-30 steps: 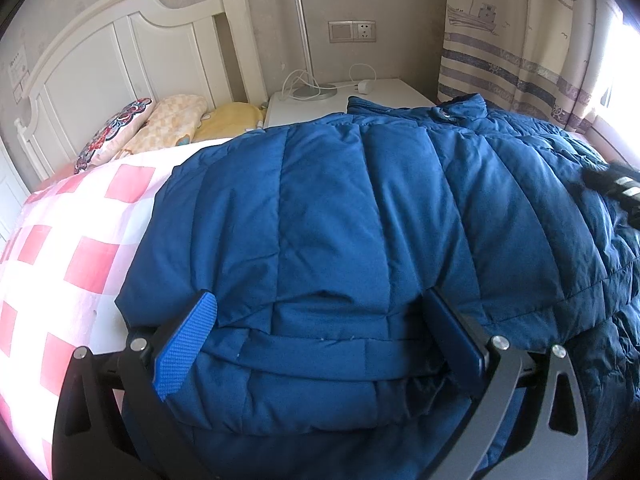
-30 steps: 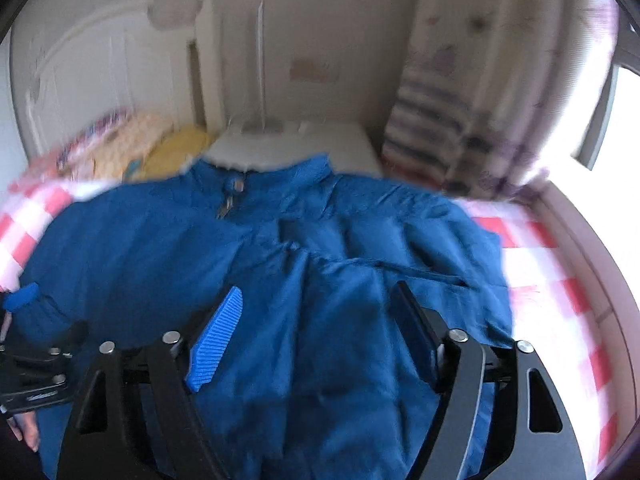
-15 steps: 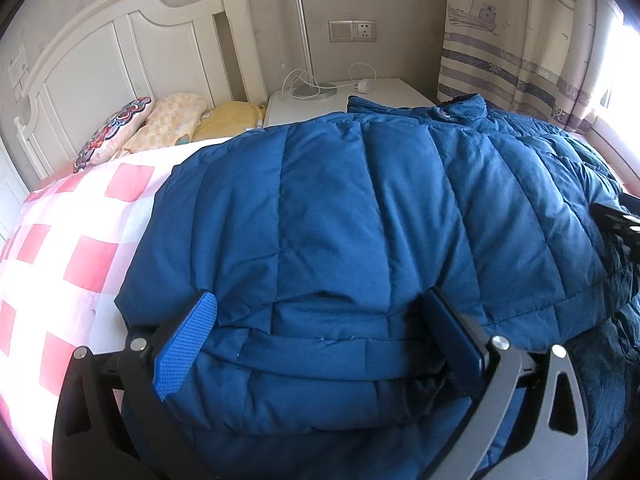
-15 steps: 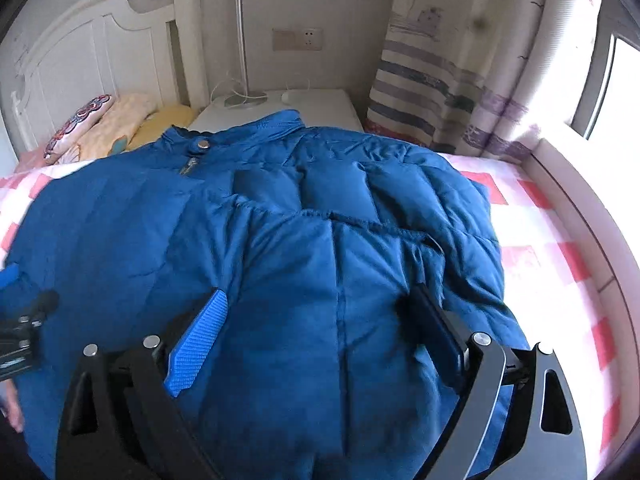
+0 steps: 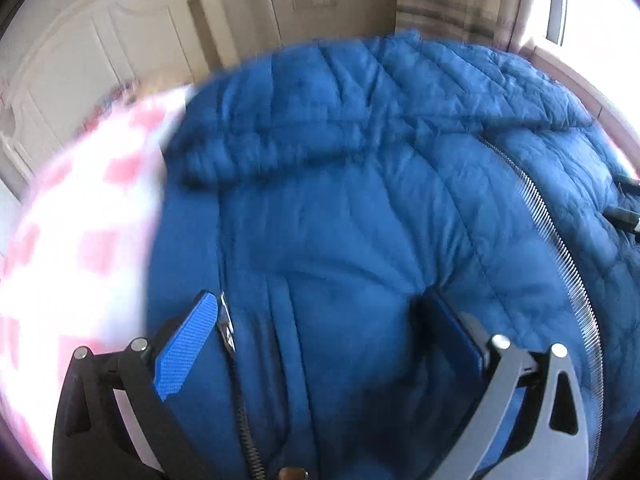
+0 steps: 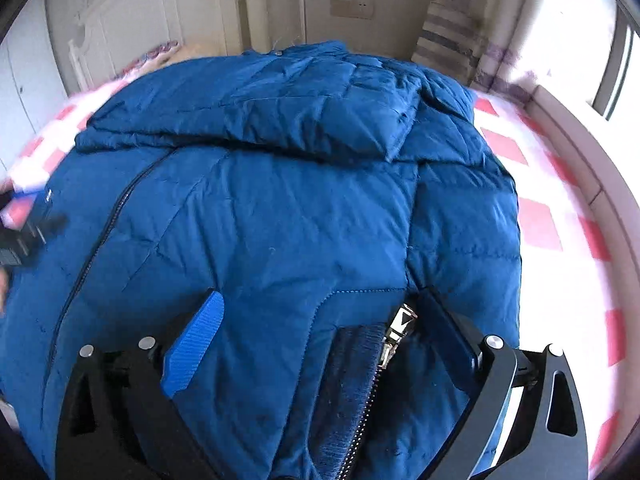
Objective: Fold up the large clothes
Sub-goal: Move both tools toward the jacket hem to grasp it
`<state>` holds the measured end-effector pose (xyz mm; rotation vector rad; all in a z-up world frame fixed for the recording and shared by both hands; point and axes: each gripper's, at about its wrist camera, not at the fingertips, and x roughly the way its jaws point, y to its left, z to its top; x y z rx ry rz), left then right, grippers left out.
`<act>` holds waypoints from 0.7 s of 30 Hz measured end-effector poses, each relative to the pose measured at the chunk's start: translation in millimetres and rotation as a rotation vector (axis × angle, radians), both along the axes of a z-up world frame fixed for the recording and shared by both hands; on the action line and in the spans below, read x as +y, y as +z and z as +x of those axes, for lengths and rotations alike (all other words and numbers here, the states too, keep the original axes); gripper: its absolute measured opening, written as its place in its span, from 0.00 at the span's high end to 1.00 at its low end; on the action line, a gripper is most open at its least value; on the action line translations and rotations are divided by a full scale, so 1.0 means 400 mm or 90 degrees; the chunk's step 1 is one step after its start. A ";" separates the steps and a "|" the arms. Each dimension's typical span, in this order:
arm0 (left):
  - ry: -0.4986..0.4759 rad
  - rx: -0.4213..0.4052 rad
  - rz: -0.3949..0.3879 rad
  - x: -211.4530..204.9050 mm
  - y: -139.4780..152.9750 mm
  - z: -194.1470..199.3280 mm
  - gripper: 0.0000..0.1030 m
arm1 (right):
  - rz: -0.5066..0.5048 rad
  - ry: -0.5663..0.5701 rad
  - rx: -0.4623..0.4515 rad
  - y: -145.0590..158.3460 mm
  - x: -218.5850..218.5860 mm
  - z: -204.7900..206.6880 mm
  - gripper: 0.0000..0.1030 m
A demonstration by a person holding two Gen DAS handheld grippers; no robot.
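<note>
Blue padded jacket (image 6: pixel 280 220): spread across the pink-checked bed (image 6: pixel 536 224), collar toward the headboard (image 5: pixel 80 64). Left tongs (image 5: pixel 320 344): spread wide, jacket fabric bulging between the fingers. Right tongs (image 6: pixel 320 340): likewise wide, fabric and zipper (image 6: pixel 394 332) between.

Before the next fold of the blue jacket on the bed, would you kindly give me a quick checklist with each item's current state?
1. Left gripper open, fingers either side of a jacket bulge: ok.
2. Right gripper open over the hem: ok.
3. Blue jacket fully on the checked bedsheet: cannot tell, near edge hidden.
4. Upper part folded down flat: not ok, it lies puffy and creased.
5. Metal zipper pull clear of the right gripper's fingers: not ok, it sits beside one finger.
6. Left view sharp enough to aim: not ok, blurred.
</note>
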<state>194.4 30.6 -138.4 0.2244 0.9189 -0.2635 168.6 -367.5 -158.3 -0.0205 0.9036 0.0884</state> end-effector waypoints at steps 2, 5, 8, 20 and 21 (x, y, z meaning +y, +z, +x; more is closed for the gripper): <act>0.025 0.026 -0.032 0.030 0.005 0.010 0.02 | -0.019 -0.005 0.001 0.002 0.013 0.000 0.08; 0.065 -0.006 -0.027 0.051 0.043 -0.031 0.02 | -0.052 -0.005 -0.007 0.026 0.039 -0.033 0.08; 0.003 -0.013 -0.027 0.054 0.060 -0.114 0.02 | -0.050 0.041 -0.038 0.054 0.060 -0.137 0.08; 0.036 -0.048 -0.004 0.168 0.070 -0.251 0.02 | -0.048 0.029 -0.022 0.019 -0.005 -0.316 0.06; 0.046 -0.047 -0.002 0.190 0.072 -0.263 0.02 | -0.048 0.015 -0.017 0.018 -0.028 -0.347 0.06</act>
